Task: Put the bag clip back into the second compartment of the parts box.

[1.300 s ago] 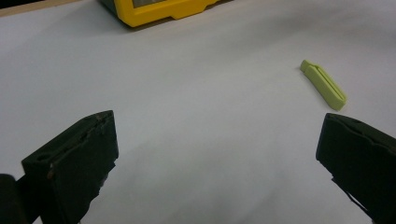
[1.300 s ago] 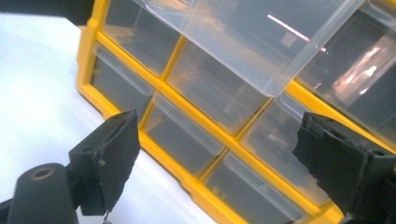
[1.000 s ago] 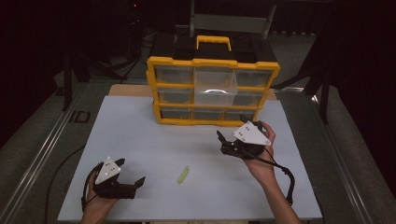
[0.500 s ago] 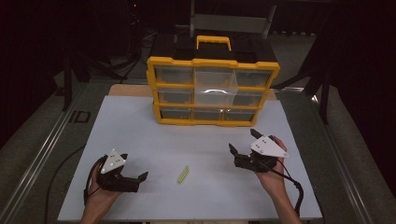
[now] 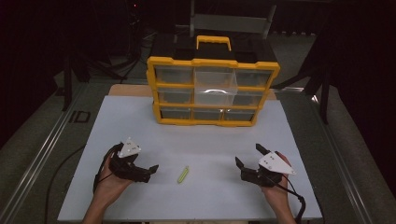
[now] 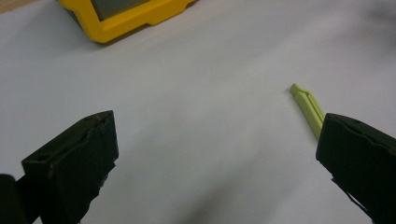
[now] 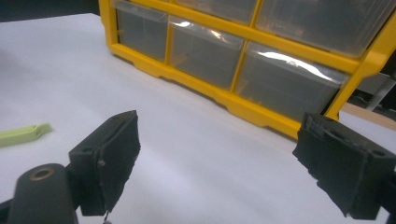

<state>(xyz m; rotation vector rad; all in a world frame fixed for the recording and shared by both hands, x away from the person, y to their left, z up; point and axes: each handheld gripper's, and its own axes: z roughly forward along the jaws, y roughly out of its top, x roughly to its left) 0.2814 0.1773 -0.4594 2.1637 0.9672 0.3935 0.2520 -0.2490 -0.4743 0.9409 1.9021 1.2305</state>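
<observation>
A yellow drawer cabinet (image 5: 214, 119) with clear drawers stands at the back of the white table; its top middle drawer (image 5: 215, 84) is pulled out. A small light-green plastic piece (image 5: 182, 174) lies flat near the front middle. My left gripper (image 5: 150, 171) is open just left of it, jaws pointing right. In the left gripper view the green piece (image 6: 307, 106) lies by the right jaw of the left gripper (image 6: 215, 154). My right gripper (image 5: 248, 156) is open at the front right. The right gripper view has that gripper (image 7: 224, 158) facing the cabinet's bottom row (image 7: 243, 56), with the green piece (image 7: 23, 134) far left.
A white sheet (image 5: 121, 126) covers the table, with a strip of wood (image 5: 130, 89) at its back edge. Metal rails (image 5: 42, 154) run along both sides. A cable (image 5: 299, 205) trails from the right gripper. The cabinet has a yellow carry handle (image 5: 213, 41) on top.
My right gripper has drawn back from near the cabinet to the front right of the table. My left gripper has crept a little forward and right, towards the green piece.
</observation>
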